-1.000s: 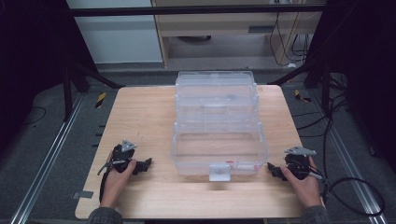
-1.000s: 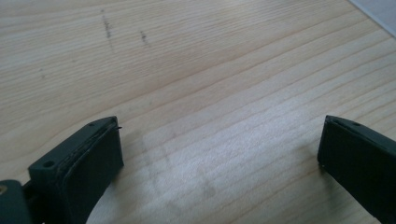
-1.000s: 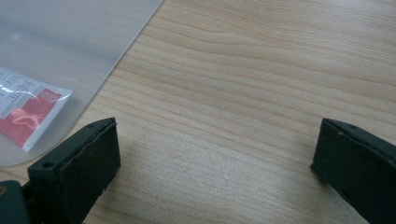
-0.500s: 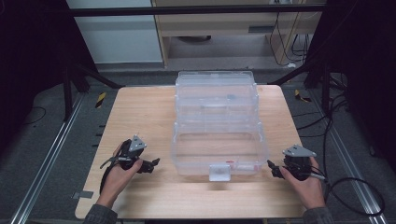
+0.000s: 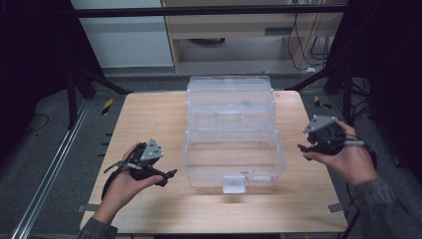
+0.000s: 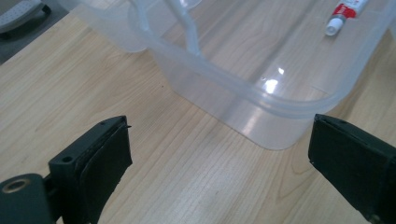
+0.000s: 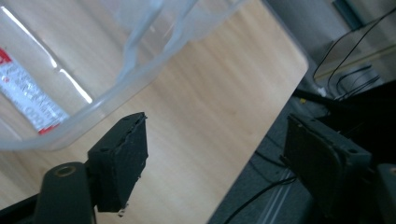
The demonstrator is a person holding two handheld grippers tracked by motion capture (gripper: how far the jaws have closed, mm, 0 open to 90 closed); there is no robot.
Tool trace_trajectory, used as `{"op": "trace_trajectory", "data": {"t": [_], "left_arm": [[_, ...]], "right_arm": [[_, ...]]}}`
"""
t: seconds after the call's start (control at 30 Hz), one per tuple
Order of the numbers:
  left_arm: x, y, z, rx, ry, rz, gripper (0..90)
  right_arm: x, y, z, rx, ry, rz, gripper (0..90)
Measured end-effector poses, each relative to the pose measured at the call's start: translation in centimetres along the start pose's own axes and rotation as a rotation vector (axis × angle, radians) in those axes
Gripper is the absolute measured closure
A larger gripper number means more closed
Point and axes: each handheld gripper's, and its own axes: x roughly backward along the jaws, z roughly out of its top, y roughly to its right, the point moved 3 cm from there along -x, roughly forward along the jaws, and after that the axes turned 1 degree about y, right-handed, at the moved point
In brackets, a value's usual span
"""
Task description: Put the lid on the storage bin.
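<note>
Clear box holds a tube on the table; both claws gape empty beside it.

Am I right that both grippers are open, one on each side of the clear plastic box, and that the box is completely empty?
Not quite: the clear plastic box is not empty. A small white and red tube lies on its floor, as the left gripper view shows. The rest holds: the left gripper and the right gripper are both open, one on each side of the box.
</note>
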Motion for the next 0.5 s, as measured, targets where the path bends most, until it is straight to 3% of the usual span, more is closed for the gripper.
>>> {"op": "trace_trajectory", "data": {"t": [0.03, 0.07, 0.1, 0.23, 0.37, 0.5], "left_arm": [[0.1, 0.1, 0.5, -0.014, -0.009, 0.002, 5.2], [0.4, 0.3, 1.3, -0.037, -0.025, -0.022, 5.2], [0.4, 0.3, 1.3, -0.037, -0.025, -0.022, 5.7], [0.5, 0.4, 2.7, -0.04, -0.023, -0.057, 6.2], [0.5, 0.9, 3.6, -0.036, -0.007, -0.088, 6.4], [0.3, 2.0, 4.5, -0.083, -0.002, -0.108, 6.6]], "right_arm": [[0.3, 0.7, 0.9, 0.018, 0.002, 0.006, 26.7], [0.7, 1.9, 2.7, 0.04, 0.014, 0.024, 28.1], [0.7, 1.9, 2.7, 0.04, 0.014, 0.024, 28.1], [0.6, 3.6, 5.5, 0.093, 0.015, 0.052, 32.2], [0.0, 4.2, 7.1, 0.13, 0.015, 0.082, 34.4], [-0.7, 4.1, 8.7, 0.198, 0.014, 0.112, 41.3]]}}
